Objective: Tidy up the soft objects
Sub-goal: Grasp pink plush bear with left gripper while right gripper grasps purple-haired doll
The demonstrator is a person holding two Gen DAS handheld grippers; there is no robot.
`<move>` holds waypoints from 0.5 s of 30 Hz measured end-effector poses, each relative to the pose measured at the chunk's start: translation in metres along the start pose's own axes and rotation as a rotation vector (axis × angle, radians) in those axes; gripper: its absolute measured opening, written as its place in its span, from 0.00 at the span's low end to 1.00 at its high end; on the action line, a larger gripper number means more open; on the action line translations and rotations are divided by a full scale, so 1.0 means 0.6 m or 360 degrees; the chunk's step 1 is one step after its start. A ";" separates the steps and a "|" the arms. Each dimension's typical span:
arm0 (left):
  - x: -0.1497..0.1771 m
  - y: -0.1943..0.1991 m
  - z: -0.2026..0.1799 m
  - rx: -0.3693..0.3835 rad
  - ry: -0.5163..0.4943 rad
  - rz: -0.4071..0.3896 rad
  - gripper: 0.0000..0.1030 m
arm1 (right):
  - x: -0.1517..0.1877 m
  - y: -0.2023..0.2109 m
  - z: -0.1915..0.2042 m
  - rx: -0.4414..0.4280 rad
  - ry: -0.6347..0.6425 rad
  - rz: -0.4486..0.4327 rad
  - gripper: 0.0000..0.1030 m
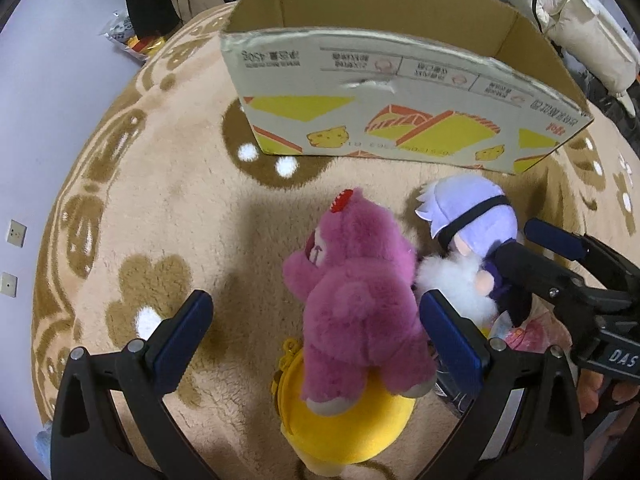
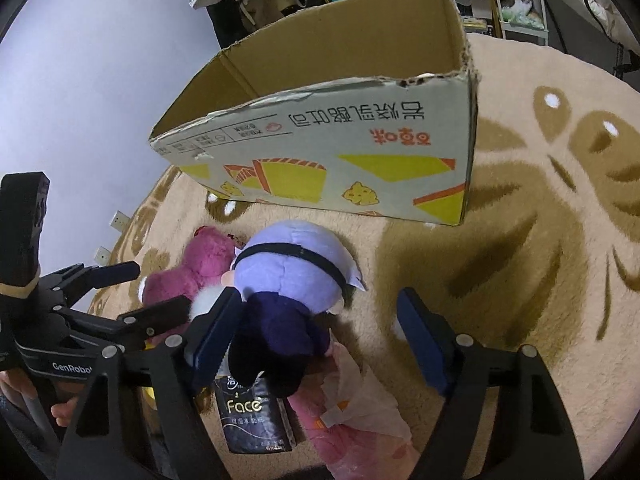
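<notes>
A pink plush bear point(image 1: 360, 300) lies face up on a yellow plush point(image 1: 348, 428) on the rug. My left gripper point(image 1: 316, 300) is open and straddles it: the right finger point(image 1: 452, 340) sits against the bear's side and the left finger is well apart. Beside the bear lies a doll with lilac hair point(image 2: 288, 268) and a dark purple body. My right gripper point(image 2: 318, 300) is open around that body, its left finger point(image 2: 216, 332) touching it and the other finger clear. The doll point(image 1: 476, 220) and right gripper point(image 1: 516, 238) also show in the left wrist view, and the bear point(image 2: 204, 264) and left gripper point(image 2: 162, 286) in the right wrist view.
An open cardboard box point(image 1: 400, 92) point(image 2: 320, 160) stands on the beige patterned rug point(image 1: 160, 200) just behind the toys. A black tissue pack point(image 2: 252, 412) and a pink packet point(image 2: 352, 416) lie under the doll. White padded bedding point(image 1: 580, 20) and a shelf point(image 2: 516, 0) stand behind.
</notes>
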State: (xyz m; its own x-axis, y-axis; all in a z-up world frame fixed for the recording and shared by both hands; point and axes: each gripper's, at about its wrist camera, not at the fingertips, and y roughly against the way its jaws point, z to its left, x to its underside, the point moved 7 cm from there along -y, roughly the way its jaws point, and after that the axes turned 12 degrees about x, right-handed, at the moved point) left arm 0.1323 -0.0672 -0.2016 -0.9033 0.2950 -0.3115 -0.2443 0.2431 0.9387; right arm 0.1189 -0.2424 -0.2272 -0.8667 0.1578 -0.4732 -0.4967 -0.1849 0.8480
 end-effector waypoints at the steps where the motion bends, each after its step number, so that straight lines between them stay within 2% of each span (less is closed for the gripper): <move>1: 0.001 -0.004 0.000 -0.0004 -0.0002 0.0013 0.99 | 0.000 -0.002 0.001 -0.0008 -0.0006 0.0004 0.80; 9: 0.002 -0.016 0.006 -0.0007 0.0031 0.0028 0.95 | -0.005 -0.001 0.005 -0.0102 -0.0059 0.0005 0.79; 15: 0.002 -0.022 0.004 0.0038 0.0023 0.0035 0.76 | -0.014 -0.008 0.012 -0.0197 -0.0126 0.0016 0.79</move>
State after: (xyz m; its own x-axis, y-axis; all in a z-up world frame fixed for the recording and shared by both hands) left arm 0.1351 -0.0678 -0.2147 -0.9135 0.2869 -0.2884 -0.2160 0.2585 0.9415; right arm 0.1289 -0.2356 -0.2253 -0.8677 0.2303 -0.4406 -0.4942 -0.3041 0.8144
